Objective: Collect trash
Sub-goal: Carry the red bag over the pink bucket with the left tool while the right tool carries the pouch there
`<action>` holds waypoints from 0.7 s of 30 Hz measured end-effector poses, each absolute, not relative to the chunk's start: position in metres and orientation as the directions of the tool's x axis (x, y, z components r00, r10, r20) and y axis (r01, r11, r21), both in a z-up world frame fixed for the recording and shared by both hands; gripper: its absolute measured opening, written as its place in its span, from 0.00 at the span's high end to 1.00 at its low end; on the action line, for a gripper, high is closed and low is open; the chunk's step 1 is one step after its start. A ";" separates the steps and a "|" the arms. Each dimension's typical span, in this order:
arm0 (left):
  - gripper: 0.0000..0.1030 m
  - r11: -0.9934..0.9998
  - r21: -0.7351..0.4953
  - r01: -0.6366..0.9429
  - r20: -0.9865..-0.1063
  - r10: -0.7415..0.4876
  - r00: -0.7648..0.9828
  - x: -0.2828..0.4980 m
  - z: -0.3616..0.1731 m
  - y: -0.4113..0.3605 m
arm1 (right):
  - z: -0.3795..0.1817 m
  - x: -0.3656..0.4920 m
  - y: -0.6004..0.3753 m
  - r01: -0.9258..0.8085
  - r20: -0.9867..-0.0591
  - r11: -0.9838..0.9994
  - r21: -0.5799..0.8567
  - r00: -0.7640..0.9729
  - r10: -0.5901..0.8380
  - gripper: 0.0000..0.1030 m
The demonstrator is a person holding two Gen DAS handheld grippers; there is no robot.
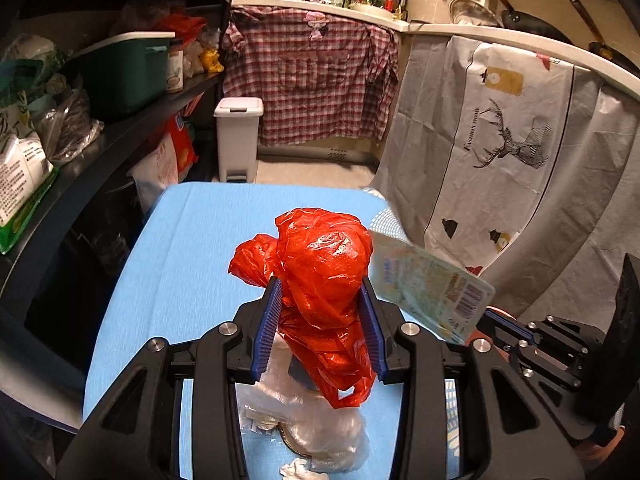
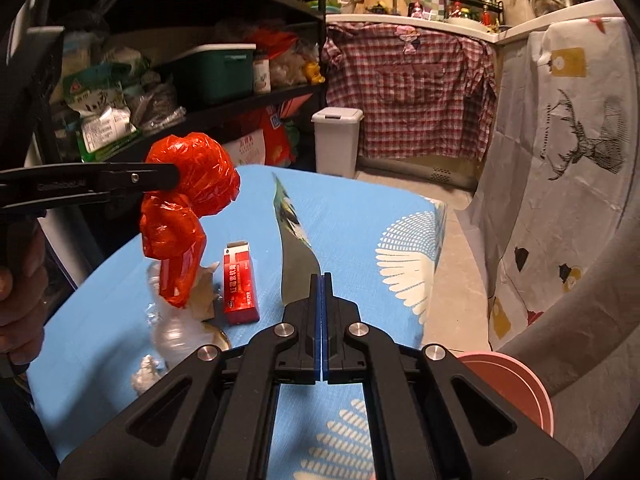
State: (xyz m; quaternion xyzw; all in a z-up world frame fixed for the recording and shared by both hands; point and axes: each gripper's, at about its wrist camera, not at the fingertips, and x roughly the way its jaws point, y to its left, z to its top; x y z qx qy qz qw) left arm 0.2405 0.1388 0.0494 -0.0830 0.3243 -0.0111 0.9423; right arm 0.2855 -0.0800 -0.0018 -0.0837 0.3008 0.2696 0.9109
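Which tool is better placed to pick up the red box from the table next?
Neither is free: left tool grips the red bag, right tool a wrapper. The right looks better placed; the red box lies just ahead.

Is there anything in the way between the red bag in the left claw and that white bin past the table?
Nothing visible blocks it. The red plastic bag hangs above the blue table; beyond the far edge, bare floor reaches the white bin, lid closed.
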 end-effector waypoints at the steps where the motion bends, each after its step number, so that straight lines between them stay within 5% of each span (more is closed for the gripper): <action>1: 0.63 0.986 -0.163 -0.032 -0.606 -0.075 0.792 0.239 0.051 0.138 | 0.002 0.281 -0.084 -0.538 -0.587 0.843 0.012 0.679 0.441 1.00; 21: 0.63 0.986 -0.158 0.045 -0.561 -0.127 0.818 0.218 0.067 0.098 | 0.027 0.235 -0.171 -0.411 -0.546 0.907 0.096 0.740 0.393 1.00</action>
